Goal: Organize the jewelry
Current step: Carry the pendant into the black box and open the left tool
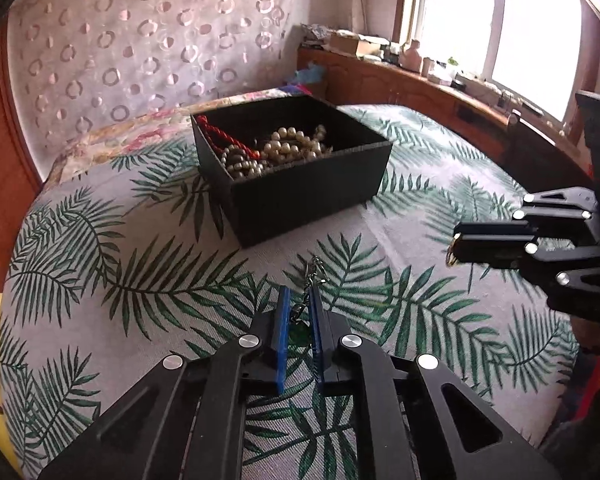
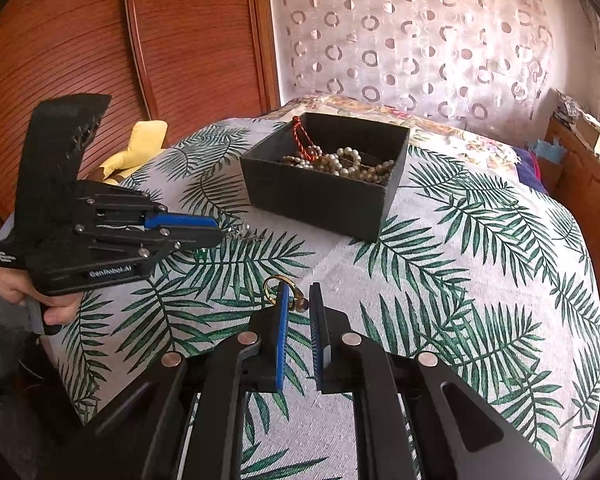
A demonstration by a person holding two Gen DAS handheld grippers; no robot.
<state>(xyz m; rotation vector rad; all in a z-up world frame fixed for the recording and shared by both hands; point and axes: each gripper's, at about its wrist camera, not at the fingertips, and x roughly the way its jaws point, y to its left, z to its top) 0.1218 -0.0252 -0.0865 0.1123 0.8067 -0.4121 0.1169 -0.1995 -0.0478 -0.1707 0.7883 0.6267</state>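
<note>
A black open box (image 1: 308,196) holding pearl strands (image 1: 284,148) and a red cord (image 1: 220,136) sits on the leaf-print bedspread; it also shows in the right wrist view (image 2: 320,196). My left gripper (image 1: 299,300) is shut on a silver chain with a green pendant (image 1: 306,300), whose end trails on the cloth (image 2: 246,236). My right gripper (image 2: 299,300) is shut on a gold ring (image 2: 280,286), held just above the bedspread. In the left wrist view the right gripper (image 1: 458,248) is at the right, with the ring (image 1: 452,254) at its tips.
The leaf-print bedspread (image 2: 480,260) covers a rounded bed. A yellow soft toy (image 2: 136,148) lies at the left edge by a wooden wardrobe (image 2: 100,40). A wooden ledge with clutter (image 1: 412,68) runs under the window at the far right.
</note>
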